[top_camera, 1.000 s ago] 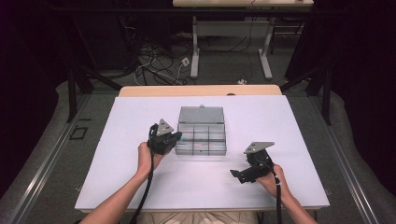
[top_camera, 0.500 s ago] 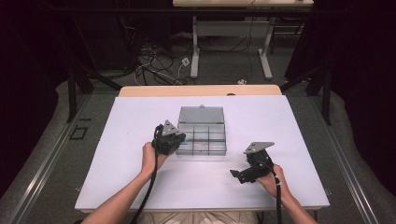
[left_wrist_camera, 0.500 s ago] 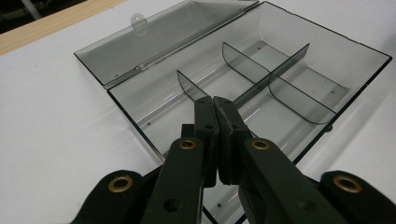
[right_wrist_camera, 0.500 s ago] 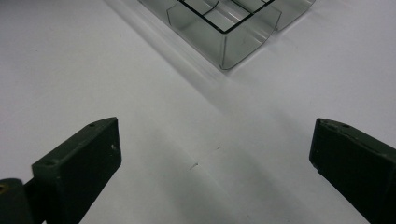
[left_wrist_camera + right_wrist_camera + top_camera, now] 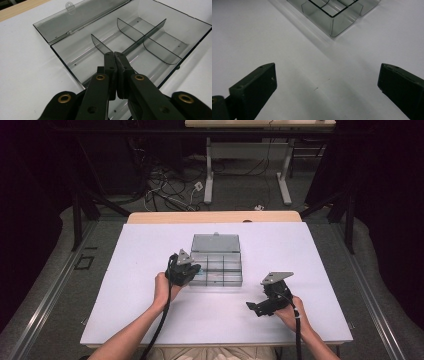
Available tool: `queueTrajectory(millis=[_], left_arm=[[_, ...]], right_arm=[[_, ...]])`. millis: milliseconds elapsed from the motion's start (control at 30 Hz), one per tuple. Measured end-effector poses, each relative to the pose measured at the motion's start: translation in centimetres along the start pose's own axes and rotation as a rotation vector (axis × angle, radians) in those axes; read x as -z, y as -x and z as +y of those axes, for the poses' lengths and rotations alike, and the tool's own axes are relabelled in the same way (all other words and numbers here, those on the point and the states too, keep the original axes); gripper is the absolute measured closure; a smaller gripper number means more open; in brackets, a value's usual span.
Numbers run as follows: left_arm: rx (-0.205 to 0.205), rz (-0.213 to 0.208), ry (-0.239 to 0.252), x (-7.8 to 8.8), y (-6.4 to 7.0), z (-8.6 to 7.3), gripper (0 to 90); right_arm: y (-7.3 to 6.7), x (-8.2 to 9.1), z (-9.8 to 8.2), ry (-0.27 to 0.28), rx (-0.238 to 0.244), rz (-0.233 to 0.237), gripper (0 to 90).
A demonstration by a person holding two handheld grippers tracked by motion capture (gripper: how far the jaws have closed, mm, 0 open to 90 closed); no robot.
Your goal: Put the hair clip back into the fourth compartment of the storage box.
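A smoky clear compartment box (image 5: pixel 220 279) lies open mid-table, its lid (image 5: pixel 216 242) folded flat behind it. My left gripper (image 5: pixel 194 269) hovers over the box's left end. In the left gripper view its jaws (image 5: pixel 114 53) are pressed together with nothing between them, the tips just above an empty compartment next to the dividers (image 5: pixel 135 45); the box wall (image 5: pixel 65 64) and the lid (image 5: pixel 82 17) lie beyond. My right gripper (image 5: pixel 256 308) rests low over the table, right and in front of the box. Its fingers (image 5: pixel 254 87) stand wide apart over bare white table, the box corner (image 5: pixel 332 20) ahead.
The white table top (image 5: pixel 140 255) has a wooden strip (image 5: pixel 215 216) along its far edge. Beyond it are a desk frame (image 5: pixel 247 155) and cables (image 5: pixel 165 190) on the floor. All compartments I can see hold nothing.
My left gripper has edged a little to the right, over the box's left end. The right hand has stayed put.
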State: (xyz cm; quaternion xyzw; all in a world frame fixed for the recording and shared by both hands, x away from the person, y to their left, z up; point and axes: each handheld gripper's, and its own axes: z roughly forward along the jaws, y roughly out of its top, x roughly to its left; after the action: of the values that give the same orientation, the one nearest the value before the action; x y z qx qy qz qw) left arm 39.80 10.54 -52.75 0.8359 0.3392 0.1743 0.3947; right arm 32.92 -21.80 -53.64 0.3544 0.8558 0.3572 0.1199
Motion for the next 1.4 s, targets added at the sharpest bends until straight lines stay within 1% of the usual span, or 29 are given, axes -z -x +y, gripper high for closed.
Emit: queueTrajectory(millis=[167, 233, 300, 400, 667, 733, 767, 833, 867, 933, 1000, 1100, 1133, 1167, 1333, 1400], left_arm=[[0.002, -0.003, -0.009, -0.2, 0.1, 0.0, 89.1], [-0.003, -0.006, -0.015, -0.4, 0.2, 0.0, 89.1], [-0.009, -0.007, -0.024, -0.6, 0.2, 0.1, 89.1], [-0.011, -0.009, -0.032, -0.9, 0.3, 0.0, 89.1], [-0.003, -0.013, -0.052, -1.3, 0.2, 0.0, 89.1], [-0.009, -0.012, -0.050, -1.4, 0.3, 0.0, 89.1], [-0.009, -0.013, -0.058, -1.4, 0.3, 0.0, 89.1], [-0.013, -0.014, -0.057, -1.6, 0.3, 0.0, 89.1], [-0.006, -0.014, -0.055, -1.7, 0.4, 0.0, 89.0], [-0.006, -0.016, -0.064, -1.8, 0.4, 0.1, 89.0], [-0.003, -0.017, -0.067, -2.0, 0.3, 0.2, 89.0], [-0.002, -0.023, -0.077, -2.2, 0.4, 0.2, 89.0], [-0.003, -0.024, -0.077, -2.2, 0.4, 0.2, 89.0], [-0.001, -0.028, -0.077, -2.2, 0.4, 0.1, 89.0], [0.005, -0.029, -0.083, -2.3, 0.3, 0.1, 88.9], [0.000, -0.028, -0.088, -2.4, 0.3, 0.1, 88.9]], right_arm=[[0.0, 0.0, 0.0, 0.003, -0.001, -0.002, 1.7], [0.0, 0.0, 0.0, -0.005, -0.001, 0.004, 1.7], [-0.1, 0.0, 0.0, 0.002, -0.001, -0.003, 1.7], [0.0, 0.0, 0.0, -0.006, 0.001, 0.004, 1.7], [0.0, 0.0, 0.0, 0.002, 0.001, -0.001, 1.7], [0.0, 0.0, 0.0, -0.006, 0.001, 0.005, 1.7], [-0.1, 0.0, 0.0, -0.002, 0.000, -0.002, 1.7], [-0.1, 0.0, 0.0, -0.001, -0.001, 0.000, 1.6], [-0.1, 0.0, 0.0, -0.001, -0.002, -0.002, 1.7], [-0.1, 0.0, 0.0, -0.007, -0.003, 0.001, 1.7], [0.0, -0.1, 0.0, -0.002, 0.006, 0.001, 1.7], [-0.1, -0.1, 0.0, -0.002, 0.005, 0.002, 1.7], [0.0, 0.0, 0.0, -0.010, 0.004, 0.007, 1.7], [0.0, -0.1, -0.1, 0.001, 0.001, 0.004, 1.7], [0.0, 0.0, -0.1, 0.000, 0.001, 0.004, 1.7], [-0.1, 0.0, -0.1, 0.002, -0.006, 0.004, 1.7]])
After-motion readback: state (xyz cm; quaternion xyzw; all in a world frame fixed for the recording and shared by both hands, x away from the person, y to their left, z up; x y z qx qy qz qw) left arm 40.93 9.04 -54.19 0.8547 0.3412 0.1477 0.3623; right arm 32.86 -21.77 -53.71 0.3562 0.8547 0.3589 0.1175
